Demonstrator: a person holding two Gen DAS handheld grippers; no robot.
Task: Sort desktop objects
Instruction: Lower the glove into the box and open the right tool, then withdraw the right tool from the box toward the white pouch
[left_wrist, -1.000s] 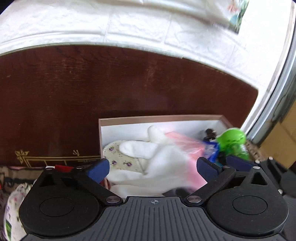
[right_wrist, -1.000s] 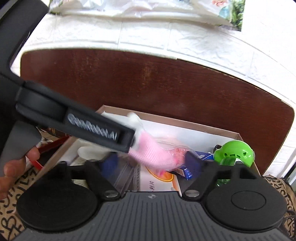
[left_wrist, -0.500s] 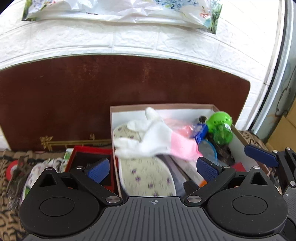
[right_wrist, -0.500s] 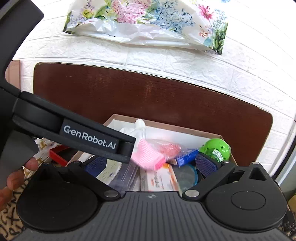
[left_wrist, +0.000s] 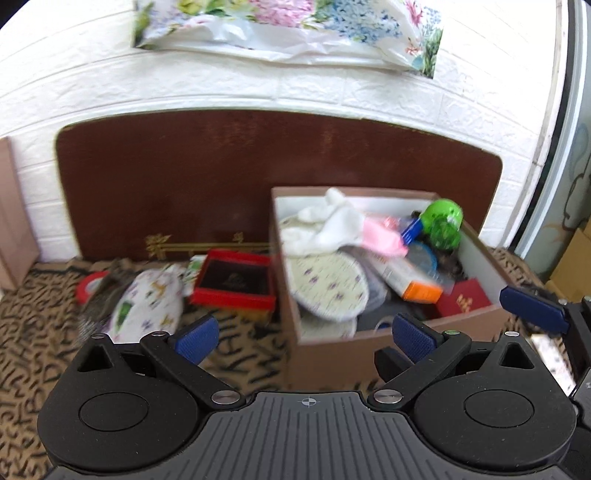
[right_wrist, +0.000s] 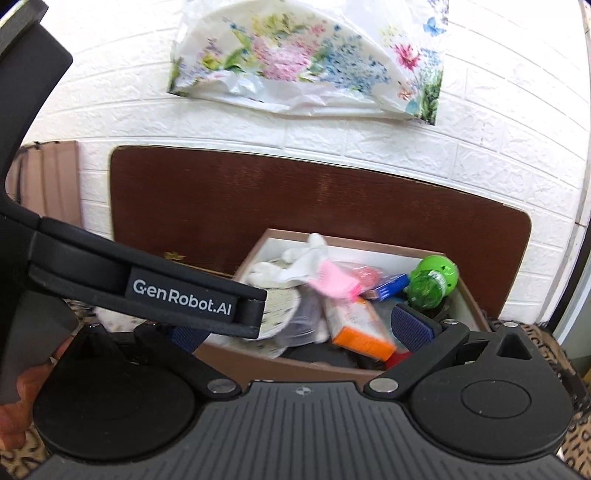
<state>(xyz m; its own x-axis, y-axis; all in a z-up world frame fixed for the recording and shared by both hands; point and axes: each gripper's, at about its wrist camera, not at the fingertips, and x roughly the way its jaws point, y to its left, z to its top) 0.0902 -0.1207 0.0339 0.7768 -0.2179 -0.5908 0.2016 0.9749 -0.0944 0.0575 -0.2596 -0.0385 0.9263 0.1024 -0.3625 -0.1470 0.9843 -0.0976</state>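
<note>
Both hand-held grippers hang short of a brown cardboard box on a patterned cloth. The left gripper has its blue pads spread wide with nothing between them, and the box's near wall sits just beyond its right pad. The right gripper is likewise spread to its full width and empty, its jaws having just been opening; its left pad is largely hidden behind the black body of the left gripper, which crosses that view with a white logo, while a hand shows at the lower left edge. Only the left wrist view takes in what lies outside the box: to the left of its pads, a floral pouch, a red open tray just beside the box, and farther left a red tape roll. It also catches one blue finger of the right gripper at the right edge. Inside the box, seen from both cameras, a white-and-pink glove lies on top of the pile toward the far left corner, over a round floral pad; an orange-ended carton and a red booklet lie nearer, and a green plastic ball rests against the far right wall. Beyond stands a dark wooden board, more fully framed from the right wrist, against a white brick wall with a floral plastic bag hanging on it.
</note>
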